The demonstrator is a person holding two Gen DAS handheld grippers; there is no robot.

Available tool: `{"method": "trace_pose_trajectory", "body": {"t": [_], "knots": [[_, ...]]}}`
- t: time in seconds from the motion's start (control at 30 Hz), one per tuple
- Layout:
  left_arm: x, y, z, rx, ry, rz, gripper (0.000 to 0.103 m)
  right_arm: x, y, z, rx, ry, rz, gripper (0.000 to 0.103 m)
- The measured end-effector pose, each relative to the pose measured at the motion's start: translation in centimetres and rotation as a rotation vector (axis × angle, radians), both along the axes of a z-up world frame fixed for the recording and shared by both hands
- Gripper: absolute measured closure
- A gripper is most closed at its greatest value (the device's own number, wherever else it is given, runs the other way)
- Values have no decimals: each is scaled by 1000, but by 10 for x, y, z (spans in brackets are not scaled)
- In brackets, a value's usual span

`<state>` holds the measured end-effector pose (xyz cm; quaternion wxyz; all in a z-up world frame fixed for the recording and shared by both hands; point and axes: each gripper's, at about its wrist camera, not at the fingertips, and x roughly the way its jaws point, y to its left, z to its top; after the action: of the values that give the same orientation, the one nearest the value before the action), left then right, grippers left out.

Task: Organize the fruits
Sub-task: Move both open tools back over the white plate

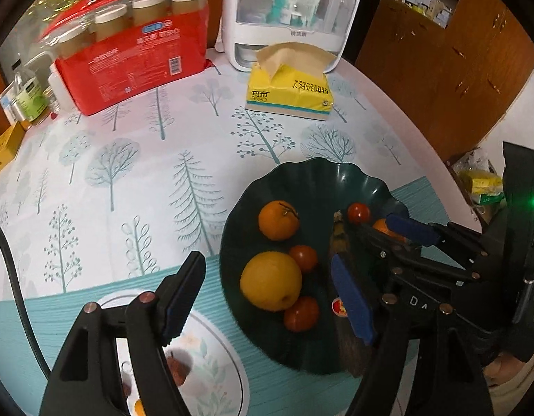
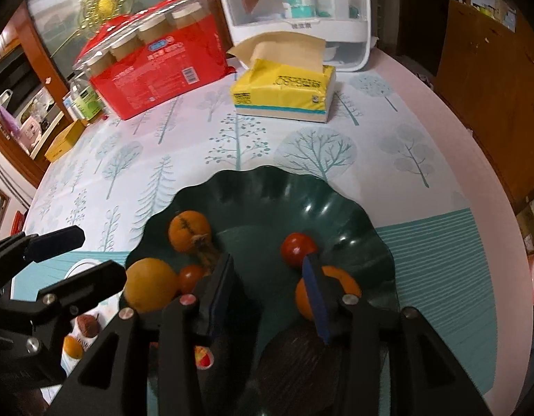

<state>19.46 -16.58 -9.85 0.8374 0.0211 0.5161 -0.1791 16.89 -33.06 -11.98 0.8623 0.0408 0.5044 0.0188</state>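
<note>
A home dining room — a round table (image 1: 135, 187) under a tree-print cloth, with a tissue pack (image 1: 289, 92), a red jar pack (image 1: 135, 48) and a white organiser (image 1: 291, 10) at its far side — wooden cabinets (image 2: 489, 97) to the right.

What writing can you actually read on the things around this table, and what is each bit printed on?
"BABO": yellow tissue pack, printed upside down.
"D A": left gripper, on its black arm.
Red package: blue label, barcode and white print, too blurred to read.
White cabinet: small grey front mark, unreadable.
Fruit sticker: too small.
</note>
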Motion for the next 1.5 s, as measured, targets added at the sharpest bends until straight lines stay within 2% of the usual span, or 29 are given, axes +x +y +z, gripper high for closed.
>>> {"method": "trace_pose_trajectory", "body": {"t": [0.33, 0.57, 0.8, 1.0, 1.07, 1.2, 1.37, 1.5], "knots": [[-28, 47, 36, -46, -30, 75, 29, -22, 42, 40, -15, -55, 86, 61], [-51, 85, 54, -24, -48, 119, 29, -33, 80, 67, -5, -111, 147, 61], [-70, 136, 64, -11, -76, 204, 29, -47, 119, 73, 9, -114, 199, 61], [-83, 183, 73, 54, -140, 271, 27, -53, 154, 72, 13, -101, 250, 61], [-86, 196, 70, 68, -149, 291, 24, -55, 167, 68, 18, -100, 265, 61], [-87, 219, 47, 81, -105, 295, 23, -56, 187, 52, 19, -61, 290, 61], [-91, 227, 0, 126, -37, 263, 23, -57, 206, 15, 6, 21, 307, 61], [-87, 226, -34, 113, 37, 237, 23, -56, 213, -15, -10, 74, 296, 61]]}}
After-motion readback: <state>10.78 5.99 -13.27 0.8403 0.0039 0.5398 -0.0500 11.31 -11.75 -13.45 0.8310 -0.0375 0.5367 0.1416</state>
